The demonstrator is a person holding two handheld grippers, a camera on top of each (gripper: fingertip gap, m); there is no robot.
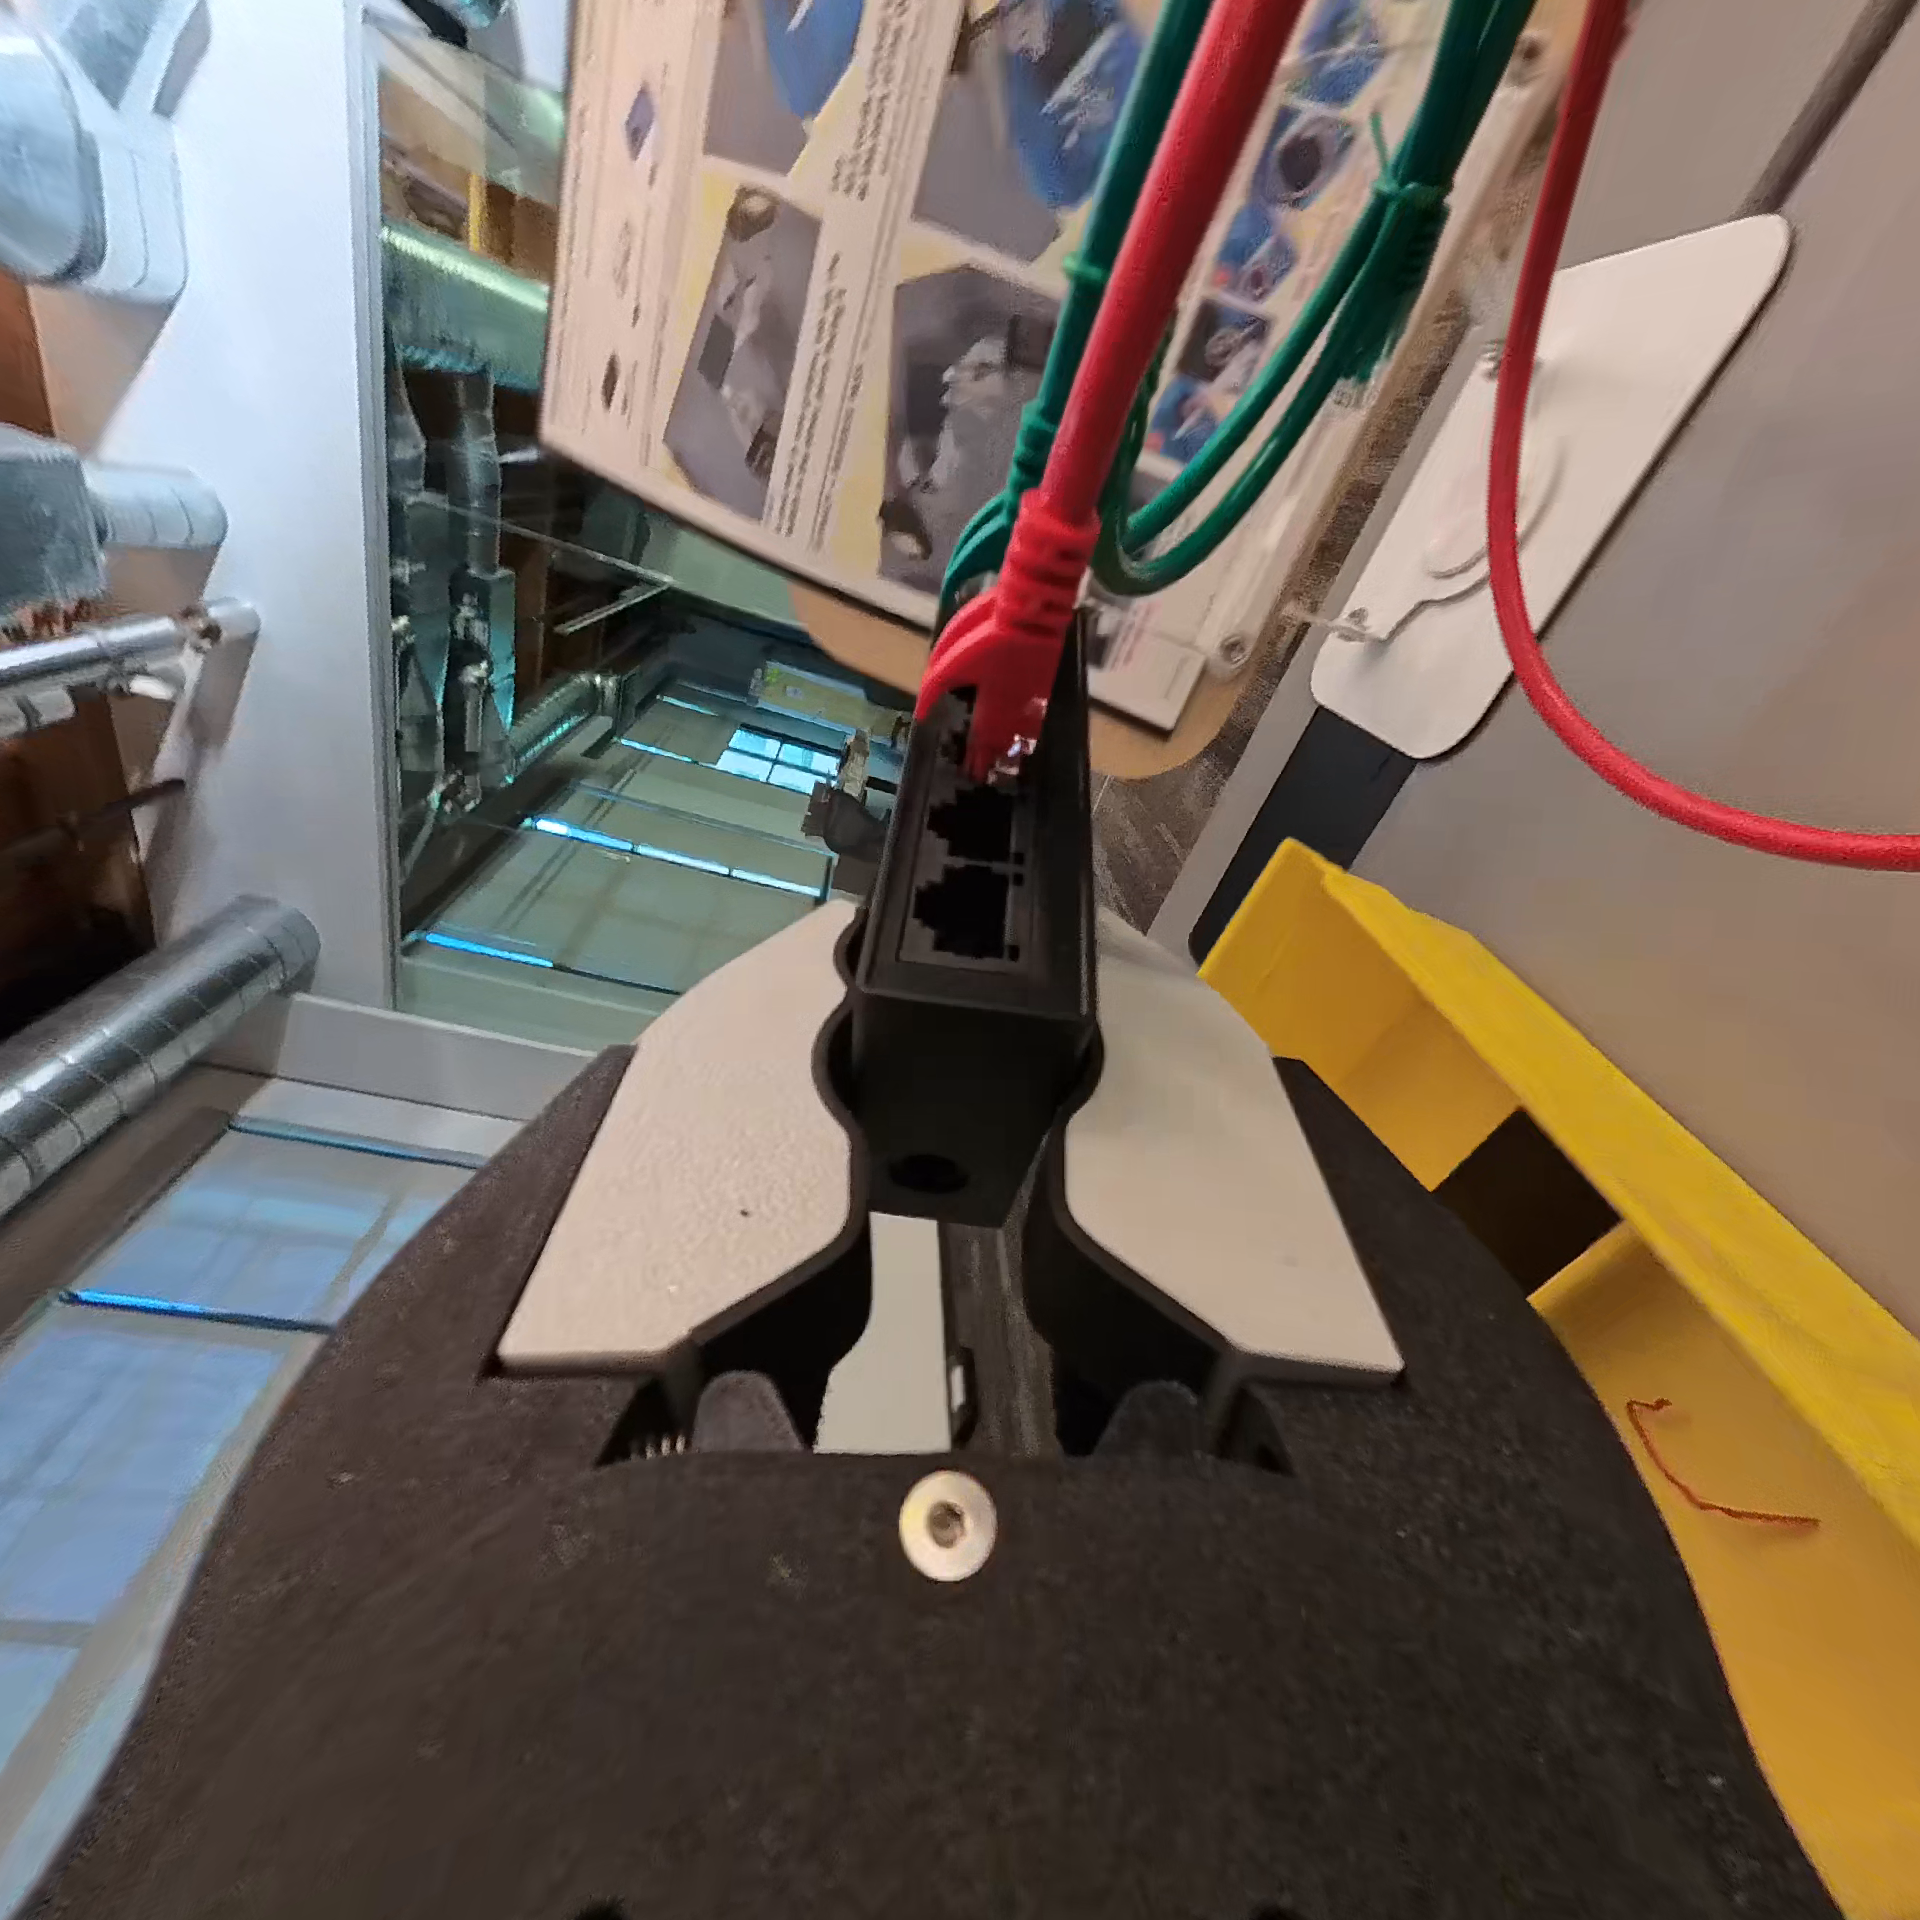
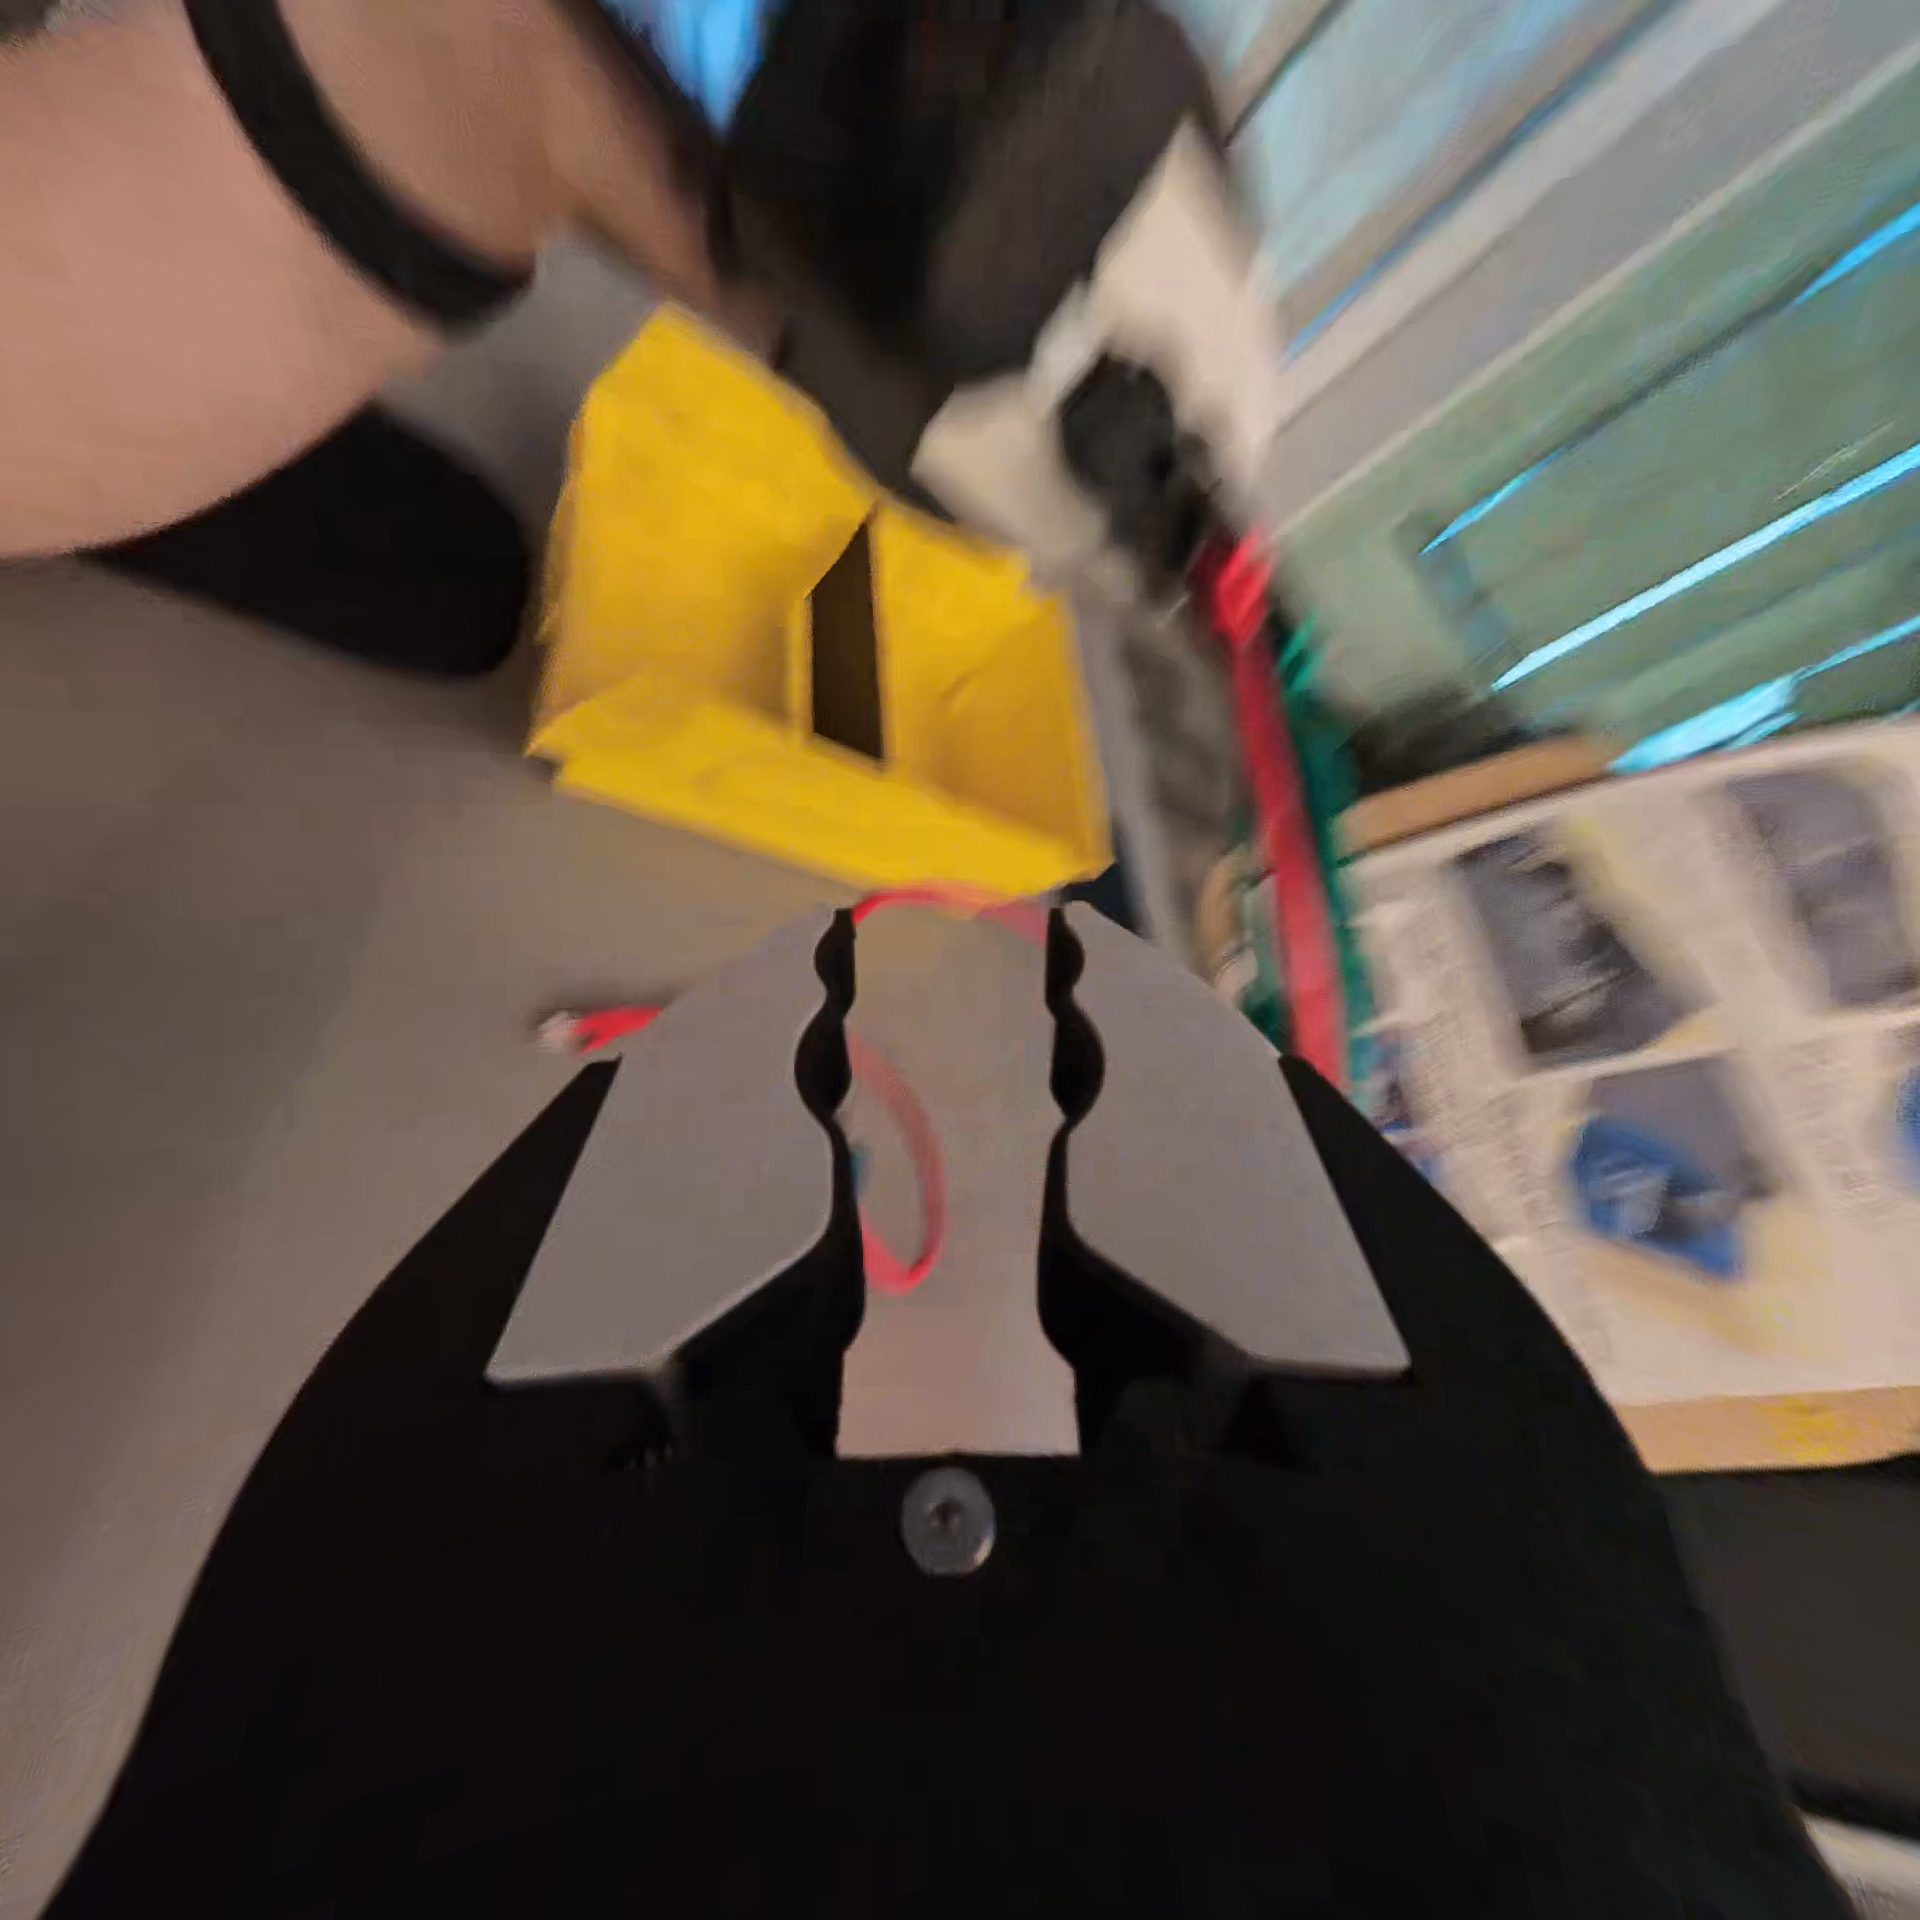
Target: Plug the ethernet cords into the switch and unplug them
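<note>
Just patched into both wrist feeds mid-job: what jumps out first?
In the left wrist view, the left gripper has its jaws clamped on a black ethernet switch at centre, with red ethernet cords plugged into its far ports and two near ports bare. Green cords hang behind them. The right wrist view is motion-blurred: the right gripper is open and holds nothing, facing a yellow block.

Switch [image 1: 977,997]: matt black plastic, clamped between left gripper [image 1: 971,997] fingers of smooth matt grey plate. Red cord [image 1: 1132,312], plugged above: glossy rubbery jacket, ribbed boot. Right of gripper, yellow holder [image 1: 1558,1132]: matt, layered plastic. Gripper body [image 1: 727,1662]: rough, grainy black.
</note>
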